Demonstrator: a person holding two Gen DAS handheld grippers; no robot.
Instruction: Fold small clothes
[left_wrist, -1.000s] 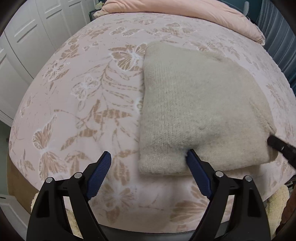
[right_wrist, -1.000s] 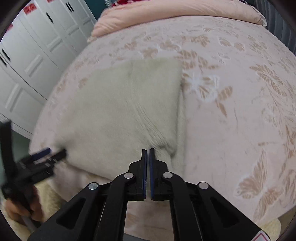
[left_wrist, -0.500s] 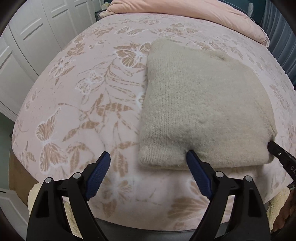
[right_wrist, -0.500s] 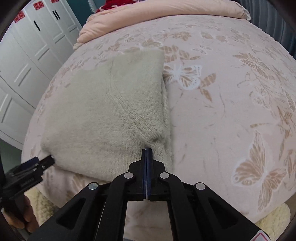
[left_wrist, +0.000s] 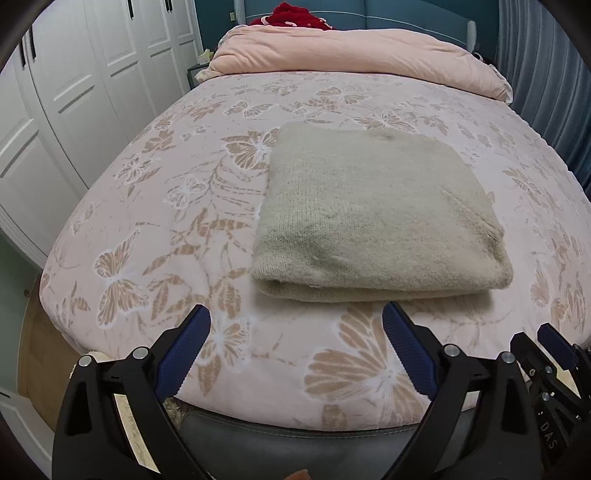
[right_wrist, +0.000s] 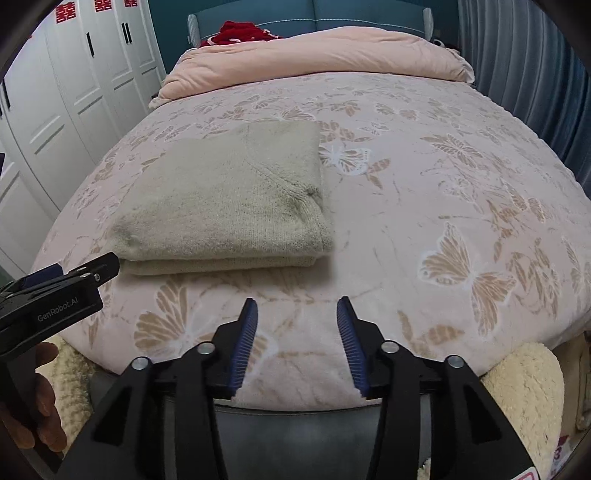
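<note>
A beige knitted sweater (left_wrist: 373, 218) (right_wrist: 229, 199) lies folded into a thick rectangle on the pink butterfly bedspread (left_wrist: 166, 206) (right_wrist: 443, 177). My left gripper (left_wrist: 295, 332) hangs over the bed's near edge, short of the sweater; its jaws are opening wide with nothing between them. My right gripper (right_wrist: 297, 321) is also back from the sweater, off its right front corner; its jaws are opening and hold nothing. The left gripper (right_wrist: 74, 280) shows at the left edge of the right wrist view, held by a hand (right_wrist: 40, 413).
A pink duvet (left_wrist: 354, 55) and a red cloth (left_wrist: 291, 14) lie at the head of the bed. White wardrobe doors (left_wrist: 66, 96) stand on the left, a grey-blue curtain (right_wrist: 524, 66) on the right. A cream fluffy rug (right_wrist: 524, 391) lies below the bed's foot.
Both grippers have pulled back from the sweater toward the foot of the bed. The right gripper, shut before at the sweater's front edge, has opened. The left one's jaws have widened.
</note>
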